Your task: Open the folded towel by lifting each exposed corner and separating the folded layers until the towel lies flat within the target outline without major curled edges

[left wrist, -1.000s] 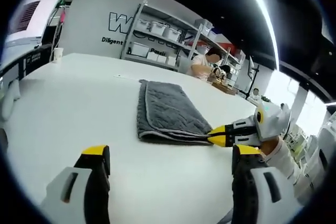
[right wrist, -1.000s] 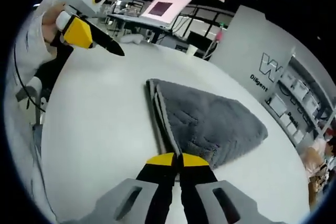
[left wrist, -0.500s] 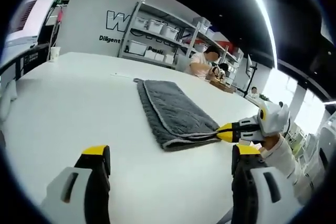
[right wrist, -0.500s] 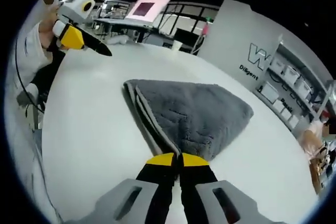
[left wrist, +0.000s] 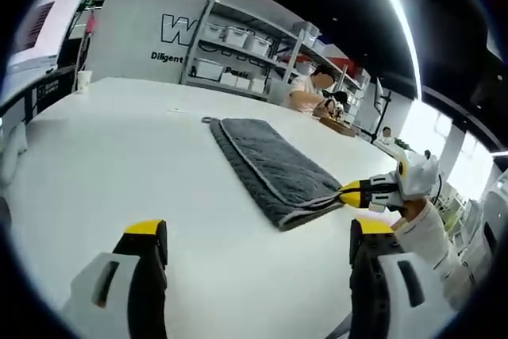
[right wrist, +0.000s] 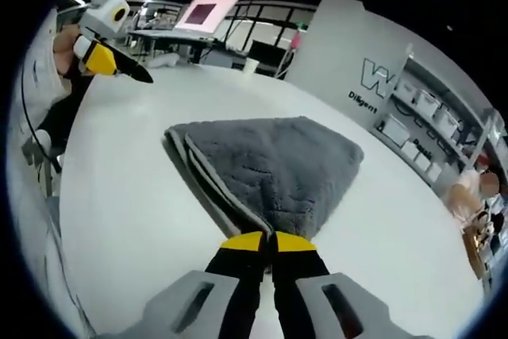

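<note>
Shelving (left wrist: 254,53) with bins and a seated person (left wrist: 305,93) beyond the white table (left wrist: 119,156), folded grey towel (right wrist: 270,168) lying mid-table, right gripper (right wrist: 268,242) clamped on its near corner, left gripper (left wrist: 254,236) jaws spread wide, holding nothing, above bare tabletop.

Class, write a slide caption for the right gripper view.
Right tool shut on a corner of the folded grey towel on the white table.

Right tool (right wrist: 267,239) clamped, left tool (left wrist: 258,234) apparently agape
</note>
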